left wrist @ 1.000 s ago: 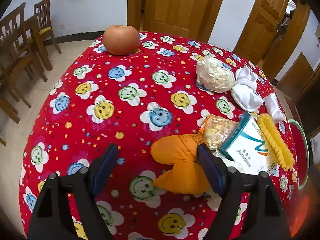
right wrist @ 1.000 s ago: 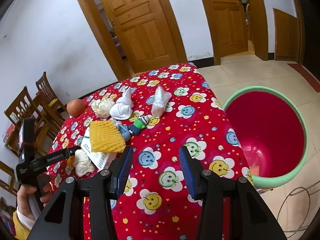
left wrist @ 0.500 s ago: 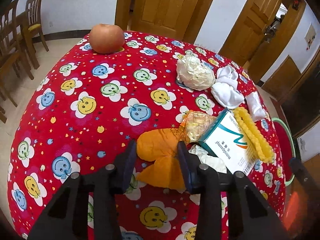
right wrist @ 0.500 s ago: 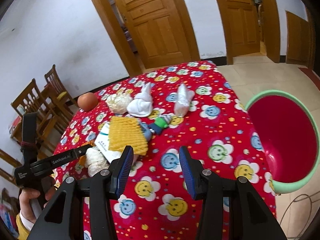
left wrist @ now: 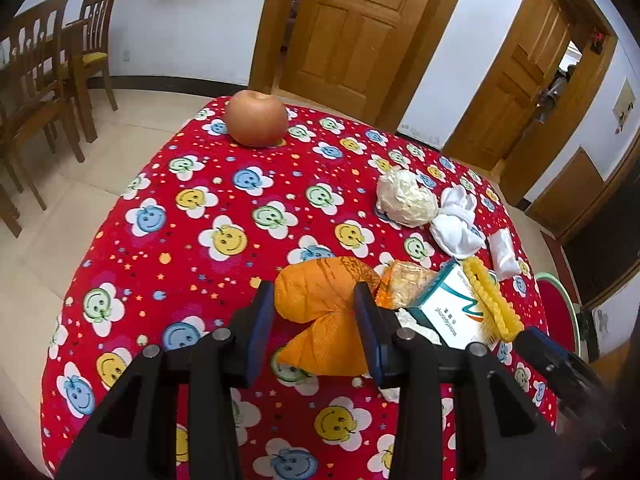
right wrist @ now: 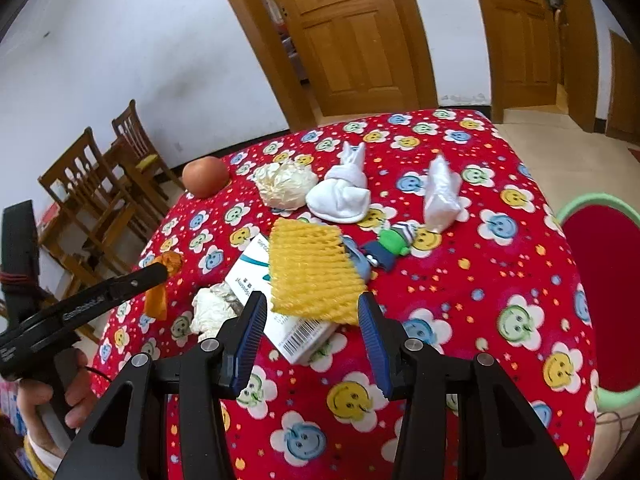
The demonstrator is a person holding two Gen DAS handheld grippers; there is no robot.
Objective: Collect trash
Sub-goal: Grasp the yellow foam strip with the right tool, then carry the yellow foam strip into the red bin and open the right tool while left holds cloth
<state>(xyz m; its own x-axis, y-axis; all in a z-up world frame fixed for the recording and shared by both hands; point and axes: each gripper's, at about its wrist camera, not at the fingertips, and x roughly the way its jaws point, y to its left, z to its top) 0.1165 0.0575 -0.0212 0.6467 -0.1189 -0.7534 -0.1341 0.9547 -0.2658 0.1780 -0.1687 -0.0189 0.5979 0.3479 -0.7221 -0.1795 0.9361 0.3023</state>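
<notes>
Your left gripper [left wrist: 316,312] has its jaws closed in on the orange wrapper [left wrist: 320,320], one pad on each side of it. In the right wrist view the wrapper hangs from the jaw tips above the cloth [left wrist: 180,240], so I judge it lifted, though not yet carried anywhere. Far beyond the left jaw sits the apple [left wrist: 256,123]; it looks whole, so I would not count it as trash.

Just right of the left jaws lies the rest of the heap: a clear wrapper [left wrist: 408,284], crumpled paper [right wrist: 212,308], then the box [left wrist: 452,308] with the yellow foam net [right wrist: 312,272] on top.

Your right gripper [right wrist: 312,320] stands wide and holds nothing; the near edge of the net and box lies between its jaws. Beyond them, from left to right, are a cream wad [right wrist: 286,184], a white cloth bundle [right wrist: 340,196], a small green and blue item [right wrist: 390,246] and a white bag [right wrist: 440,196].

Far right of the right jaws, down on the floor, is the red bin [right wrist: 576,208]. The part of its inside that shows holds nothing. So the task is barely begun: one piece gripped, none visibly binned, and about eight pieces left on the table.
</notes>
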